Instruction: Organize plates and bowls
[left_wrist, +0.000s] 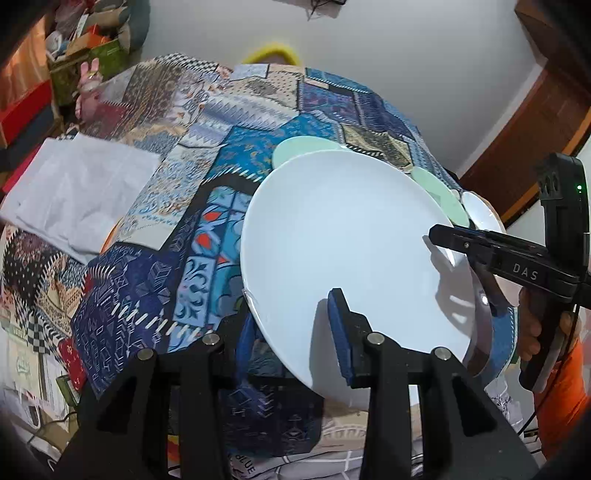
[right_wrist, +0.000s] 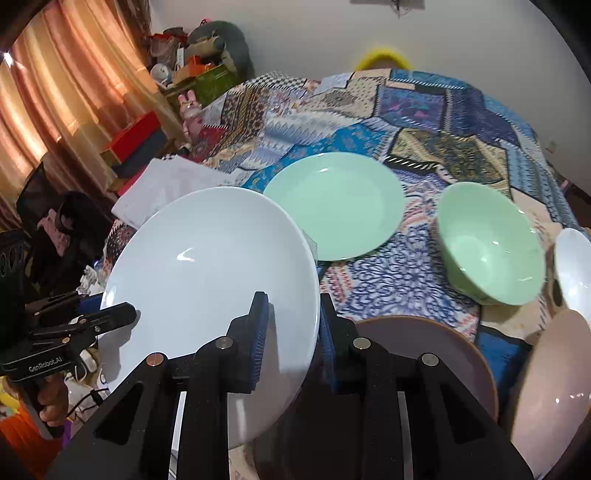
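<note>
**Fingers of both grippers closed on one white plate**

Fingers of the right gripper (right_wrist: 291, 339) pinch the near rim of the white plate (right_wrist: 210, 280); the left gripper (left_wrist: 291, 325) clamps the opposite rim. Plate held tilted, lifted off the patchwork cloth (right_wrist: 406, 269).

Beyond its far edge: green plate (right_wrist: 332, 205), lying flat. Green bowl (right_wrist: 491, 247) to the right, apart from it, cloth open between. Brown plate (right_wrist: 443, 354) just beneath the right fingers. White bowl (right_wrist: 576, 266) at the right edge.

Folded white cloth (left_wrist: 81, 188) lies far left. Curtain (right_wrist: 74, 85), boxes behind.
</note>
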